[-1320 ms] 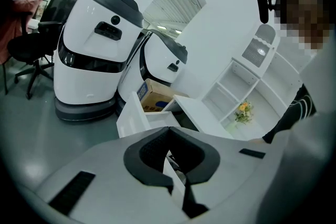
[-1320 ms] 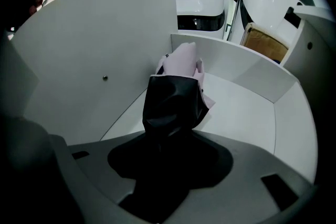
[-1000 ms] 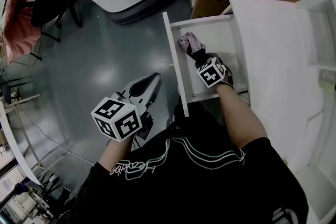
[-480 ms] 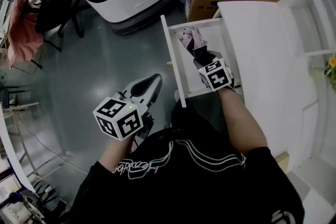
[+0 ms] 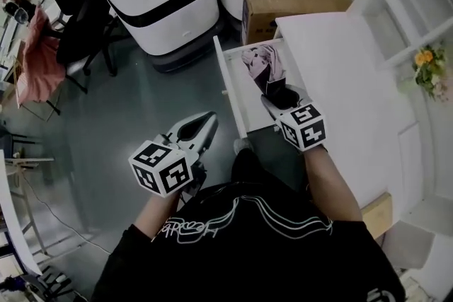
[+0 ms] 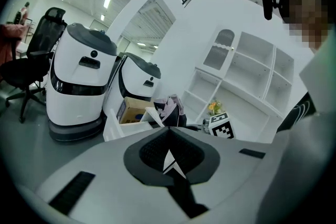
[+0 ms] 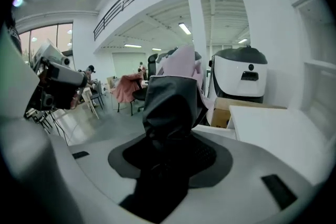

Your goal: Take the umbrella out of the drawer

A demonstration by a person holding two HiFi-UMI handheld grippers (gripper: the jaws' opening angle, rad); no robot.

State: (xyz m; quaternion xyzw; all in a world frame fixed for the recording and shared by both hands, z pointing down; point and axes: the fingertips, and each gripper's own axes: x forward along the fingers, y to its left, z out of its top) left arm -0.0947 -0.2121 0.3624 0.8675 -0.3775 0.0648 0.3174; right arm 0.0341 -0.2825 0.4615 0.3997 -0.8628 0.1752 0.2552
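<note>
Has lifted the umbrella (image 5: 263, 64) since a second ago: was low in the drawer (image 5: 229, 88), now stands above its rim, still over the opening. Grips it in the right gripper (image 5: 277, 93) by the dark lower end, pink folds on top. Means extraction nearly done, by the look of it; just needs carrying clear. Keeps the left gripper (image 5: 207, 122) closed on nothing, over the floor left of the drawer. Leaves the drawer open; shows bare white bottom where visible, part hidden behind the umbrella. Can't see inside the cardboard box (image 5: 287, 9) behind the drawer: top closed
</note>
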